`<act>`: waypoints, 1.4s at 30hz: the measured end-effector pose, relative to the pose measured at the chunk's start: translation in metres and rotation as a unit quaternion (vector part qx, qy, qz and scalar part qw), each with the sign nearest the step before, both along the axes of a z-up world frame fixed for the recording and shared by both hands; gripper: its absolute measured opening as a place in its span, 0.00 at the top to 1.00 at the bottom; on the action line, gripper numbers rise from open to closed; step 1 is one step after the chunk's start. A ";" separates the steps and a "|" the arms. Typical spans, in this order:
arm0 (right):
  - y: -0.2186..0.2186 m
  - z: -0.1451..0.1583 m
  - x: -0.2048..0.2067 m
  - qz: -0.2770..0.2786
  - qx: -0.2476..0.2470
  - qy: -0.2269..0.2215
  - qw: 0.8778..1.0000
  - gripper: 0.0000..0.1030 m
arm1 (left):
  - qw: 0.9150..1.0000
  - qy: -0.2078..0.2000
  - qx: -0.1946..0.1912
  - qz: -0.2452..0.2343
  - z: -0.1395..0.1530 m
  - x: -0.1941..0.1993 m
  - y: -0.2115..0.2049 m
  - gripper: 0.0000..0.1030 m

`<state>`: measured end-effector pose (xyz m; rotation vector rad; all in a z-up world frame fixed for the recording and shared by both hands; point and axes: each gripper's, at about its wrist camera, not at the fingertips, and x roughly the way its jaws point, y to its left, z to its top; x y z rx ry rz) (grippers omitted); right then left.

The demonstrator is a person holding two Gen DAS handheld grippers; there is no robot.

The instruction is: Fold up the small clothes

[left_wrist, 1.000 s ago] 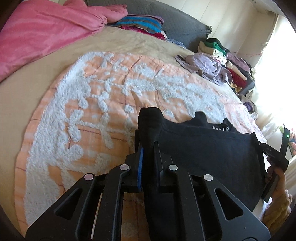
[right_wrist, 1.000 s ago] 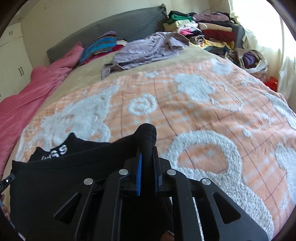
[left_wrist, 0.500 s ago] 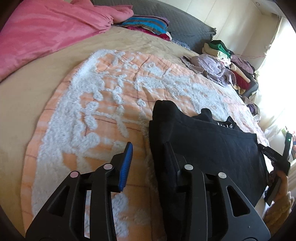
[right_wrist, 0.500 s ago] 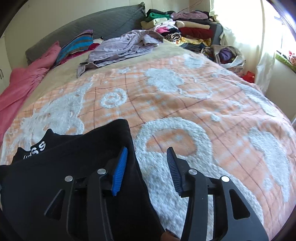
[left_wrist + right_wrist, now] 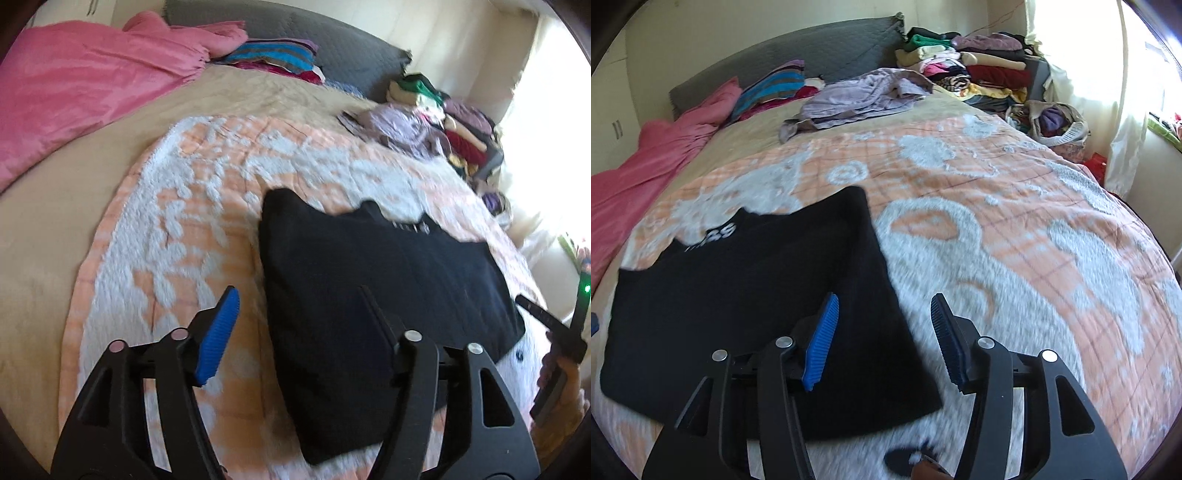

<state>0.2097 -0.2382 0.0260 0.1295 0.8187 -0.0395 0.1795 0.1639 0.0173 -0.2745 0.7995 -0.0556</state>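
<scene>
Left tongs (image 5: 299, 332) spread wide, grasping nothing, at the lower middle of the left wrist frame. Blue pad (image 5: 218, 334) over the quilt, the other finger over the near left corner of the black garment (image 5: 369, 295). Whether that finger touches the cloth cannot be told.

Right tongs (image 5: 882, 339) also released and empty, lower middle of the right wrist frame, straddling the garment's right edge, the left pad (image 5: 822, 341) over the cloth and the right one over the quilt (image 5: 1015, 229).

Black garment (image 5: 746, 295) flat in a rough rectangle, centre-left of the right wrist frame, white lettering near its far edge, a small part sticking out beyond the far edge.

Probably one fold is laid and the next one is to be prepared. For doing it well: take both near corners low, with all layers between the pads, close firmly before lifting. Lift both sides to equal height, carry forward, lay edge on edge. Possibly tuck the far sticking part first.

Farther, upper part of the frame: pink blanket (image 5: 81, 85), a crumpled lilac garment (image 5: 864, 99), a pile of clothes (image 5: 967, 66) at upper right.
</scene>
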 end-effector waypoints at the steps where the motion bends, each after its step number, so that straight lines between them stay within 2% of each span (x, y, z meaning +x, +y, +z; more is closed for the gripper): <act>1: 0.004 0.000 -0.006 0.005 -0.002 0.001 1.000 0.51 | 1.000 0.003 0.005 -0.004 0.000 -0.003 -0.003 0.43; 6: 0.021 0.000 -0.026 0.028 0.006 0.001 1.000 0.51 | 1.000 0.003 0.019 -0.025 0.009 -0.017 -0.017 0.41; 9: 0.027 0.001 -0.030 0.040 0.002 0.002 0.999 0.51 | 0.999 0.002 0.014 -0.031 0.010 -0.021 -0.024 0.41; 20: 0.046 -0.005 -0.031 0.074 0.004 0.020 0.997 0.48 | 0.997 0.052 0.007 -0.057 -0.016 -0.024 -0.043 0.41; 26: 0.041 -0.018 -0.031 0.068 0.006 0.044 0.997 0.45 | 0.996 0.072 0.012 -0.060 -0.034 -0.030 -0.048 0.41; 29: 0.035 -0.026 -0.032 0.061 0.025 0.052 0.996 0.43 | 0.996 0.073 0.014 -0.058 -0.036 -0.032 -0.050 0.41; 37: 0.034 -0.027 -0.041 0.057 0.021 0.045 0.997 0.43 | 0.995 0.076 0.019 -0.053 -0.036 -0.037 -0.050 0.40; 42: 0.034 -0.023 -0.047 0.060 0.016 0.045 0.997 0.34 | 0.995 0.077 0.025 -0.050 -0.035 -0.043 -0.051 0.40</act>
